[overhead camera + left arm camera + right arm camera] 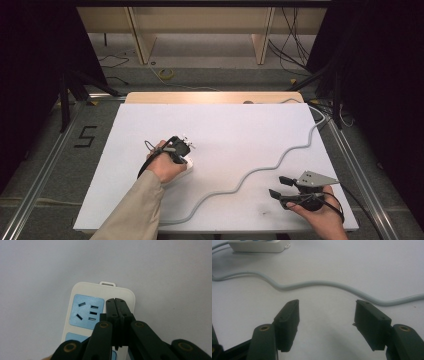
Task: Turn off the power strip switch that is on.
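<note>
The left hand-held gripper [117,301] is clenched, jaws pressed together over the white plastic power strip with pale blue socket panels [87,312], which lies left of centre on the white counter [240,130]. At about four o'clock, well apart, the right hand-held gripper [327,315] is released above the grey wavy cable [324,284].

Beige sleeve [132,210] at lower left of high view. Black jaws with brass-ringed pivots; grey three-cornered plate [315,178] at lower right.
</note>
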`<action>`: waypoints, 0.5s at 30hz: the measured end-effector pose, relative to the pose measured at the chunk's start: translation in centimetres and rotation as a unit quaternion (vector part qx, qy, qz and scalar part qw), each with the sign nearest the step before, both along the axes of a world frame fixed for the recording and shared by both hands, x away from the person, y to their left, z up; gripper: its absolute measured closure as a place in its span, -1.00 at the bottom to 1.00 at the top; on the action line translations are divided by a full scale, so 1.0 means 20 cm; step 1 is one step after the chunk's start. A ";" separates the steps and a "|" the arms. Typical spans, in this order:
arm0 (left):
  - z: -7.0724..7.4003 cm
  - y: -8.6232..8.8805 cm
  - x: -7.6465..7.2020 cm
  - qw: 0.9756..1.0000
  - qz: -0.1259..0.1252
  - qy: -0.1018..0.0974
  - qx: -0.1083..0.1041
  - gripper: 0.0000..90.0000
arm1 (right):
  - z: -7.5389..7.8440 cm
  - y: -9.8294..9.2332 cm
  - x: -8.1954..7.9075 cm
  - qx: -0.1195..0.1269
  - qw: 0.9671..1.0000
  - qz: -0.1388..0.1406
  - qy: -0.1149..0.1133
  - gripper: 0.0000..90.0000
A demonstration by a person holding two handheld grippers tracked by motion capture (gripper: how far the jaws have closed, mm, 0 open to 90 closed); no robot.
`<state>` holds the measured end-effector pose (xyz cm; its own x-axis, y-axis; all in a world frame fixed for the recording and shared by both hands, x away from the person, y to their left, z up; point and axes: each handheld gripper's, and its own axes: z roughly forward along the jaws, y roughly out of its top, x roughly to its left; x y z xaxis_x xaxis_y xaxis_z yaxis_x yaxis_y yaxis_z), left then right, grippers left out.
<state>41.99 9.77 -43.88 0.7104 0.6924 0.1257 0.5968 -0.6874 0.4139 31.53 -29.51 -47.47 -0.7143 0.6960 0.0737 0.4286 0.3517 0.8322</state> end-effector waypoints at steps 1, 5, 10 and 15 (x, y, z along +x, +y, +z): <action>0.00 0.00 0.00 1.000 0.000 0.001 0.001 1.00 | 0.00 0.00 0.00 0.000 1.000 0.000 0.000 -0.16; 0.00 -0.01 0.00 1.000 -0.001 0.002 0.009 1.00 | 0.00 0.00 0.00 0.000 1.000 0.000 0.000 -0.16; 0.00 -0.01 0.01 1.000 0.002 0.006 0.009 1.00 | 0.00 0.00 0.00 0.000 1.000 0.000 0.003 -0.16; 0.00 -0.01 0.00 1.000 0.003 0.006 0.008 1.00 | 0.00 0.00 0.00 0.000 1.000 0.000 0.002 -0.16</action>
